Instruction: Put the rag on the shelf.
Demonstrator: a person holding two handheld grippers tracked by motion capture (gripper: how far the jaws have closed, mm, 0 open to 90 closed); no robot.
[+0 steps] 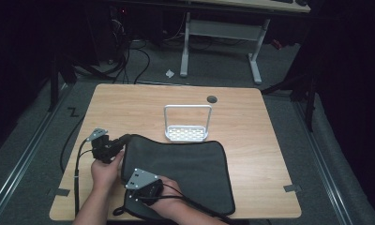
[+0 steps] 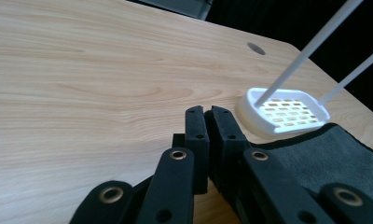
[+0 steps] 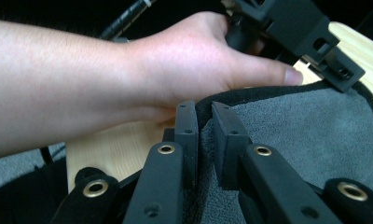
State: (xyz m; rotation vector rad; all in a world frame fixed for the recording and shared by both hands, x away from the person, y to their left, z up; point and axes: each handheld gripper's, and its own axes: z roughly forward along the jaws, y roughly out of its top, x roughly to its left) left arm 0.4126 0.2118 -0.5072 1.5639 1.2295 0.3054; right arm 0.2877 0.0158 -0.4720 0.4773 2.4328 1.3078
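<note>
At the table's seven o'clock edge, left gripper and right gripper are both pinching the grey mat's left border, judged mid-grasp; next calling for a joint lift or fold.

Your work item is the dark grey cloth, a soft napped mat with a black bound edge. It lies spread flat across the lower centre of the high view. Its upper left corner and lower left edge are lifted slightly.
</note>
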